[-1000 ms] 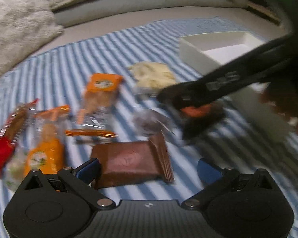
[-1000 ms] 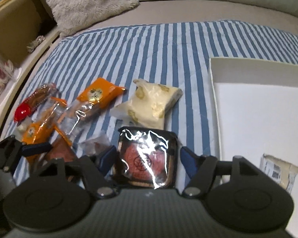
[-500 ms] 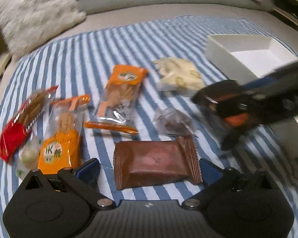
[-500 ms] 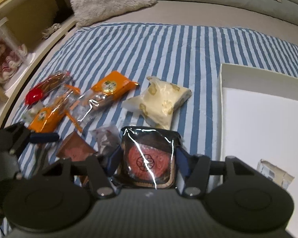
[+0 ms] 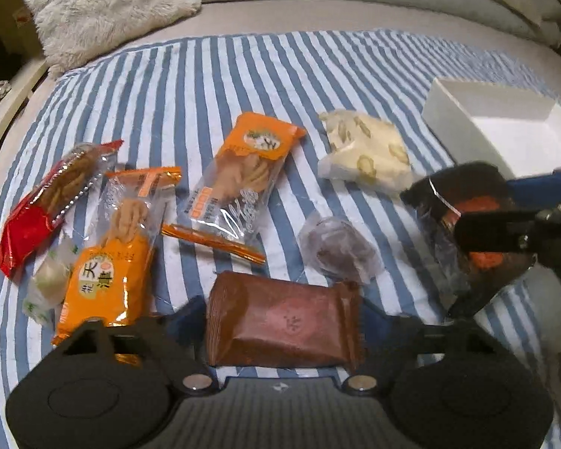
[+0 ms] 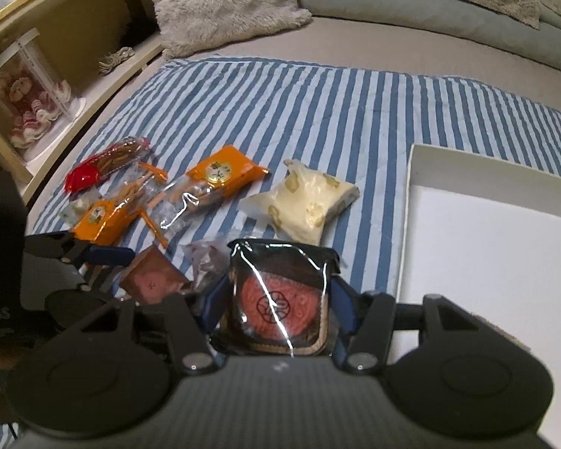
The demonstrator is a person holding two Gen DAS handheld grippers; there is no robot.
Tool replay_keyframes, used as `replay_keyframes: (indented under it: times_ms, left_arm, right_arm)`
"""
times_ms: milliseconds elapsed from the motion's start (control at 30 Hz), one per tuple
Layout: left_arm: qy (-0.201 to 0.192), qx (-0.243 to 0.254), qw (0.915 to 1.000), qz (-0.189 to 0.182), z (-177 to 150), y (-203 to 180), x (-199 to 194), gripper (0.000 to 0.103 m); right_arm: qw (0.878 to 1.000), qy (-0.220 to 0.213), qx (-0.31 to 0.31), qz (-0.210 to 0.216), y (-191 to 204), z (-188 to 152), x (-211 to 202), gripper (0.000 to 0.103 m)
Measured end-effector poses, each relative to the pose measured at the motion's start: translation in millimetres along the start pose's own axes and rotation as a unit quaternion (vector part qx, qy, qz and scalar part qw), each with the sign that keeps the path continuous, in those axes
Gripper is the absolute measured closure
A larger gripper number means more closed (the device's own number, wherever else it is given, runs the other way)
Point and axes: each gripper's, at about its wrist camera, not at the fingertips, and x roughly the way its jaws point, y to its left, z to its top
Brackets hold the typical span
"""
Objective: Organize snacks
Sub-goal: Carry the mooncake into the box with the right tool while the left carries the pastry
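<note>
My left gripper [image 5: 284,318] has just been closing its jaws around one flat brown foil snack packet [image 5: 280,327], which sits between the blue fingers at the near edge of the blue-and-white striped cloth [image 5: 213,86]; the pads look to be touching its sides, though the blur keeps me from being sure. My right gripper [image 6: 278,307] is clamped on one black plastic-wrapped pastry with a red round top [image 6: 276,299], its jaws narrowed onto the pack a moment ago, and I hold it just left of the one white open cardboard box [image 6: 409,202] on the right.

Six more snacks lie loose on the cloth. I count two orange packets of twisted dough sticks [image 5: 243,176], one in the middle and one nearer on the left. One red packet [image 5: 45,205] lies at the far left, with one small pale green-printed sweet [image 5: 48,284] beside it. One cream nougat-like block in clear wrap [image 5: 362,157] lies toward the box, and one small dark sweet in clear wrap [image 5: 336,247] sits just beyond the brown packet.
</note>
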Motion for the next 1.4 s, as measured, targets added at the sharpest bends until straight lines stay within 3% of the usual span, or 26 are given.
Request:
replay_keyframes:
  times_ms: [33,133,267,400,633,867,1100,1400]
  left_arm:
    - [-0.003,-0.005,1.0,0.002,1.4,1.0,-1.5,0.036]
    - [-0.013,-0.007,0.9999,0.003,-0.1,3.1,-10.8,0.04]
    - [-0.028,-0.006,0.9996,0.004,-2.9,2.0,-28.5,0.041]
    - [-0.066,-0.03,0.9974,0.001,-3.0,2.8,-55.6,0.041]
    - [-0.143,-0.073,0.987,-0.001,4.8,-4.8,-97.5,0.041]
    - [-0.19,-0.079,0.9781,-0.032,13.6,-32.3,-123.4,0.041]
    - [-0.192,-0.058,0.9765,-0.079,19.9,-72.0,-129.6,0.041]
    - [-0.128,-0.005,0.9806,-0.148,10.7,-133.4,-115.9,0.041]
  right_arm:
    - [1.0,-0.001,-0.001,0.0,-0.3,0.0,-1.1,0.04]
    - [1.0,-0.004,-0.001,-0.001,-2.1,-0.3,-4.0,0.04]
    - [1.0,-0.008,-0.002,-0.003,-2.2,-2.0,-9.0,0.04]
    - [1.0,-0.022,-0.004,0.001,-1.0,-3.4,-20.5,0.04]
    - [0.996,-0.084,0.003,-0.003,-7.8,-2.1,-61.2,0.042]
    - [0.993,-0.113,0.015,-0.022,-38.9,-8.3,-93.9,0.042]
    - [0.99,-0.126,0.032,-0.05,-80.6,-21.8,-115.2,0.042]
    - [0.985,-0.135,0.069,-0.087,-135.5,-42.4,-136.4,0.043]
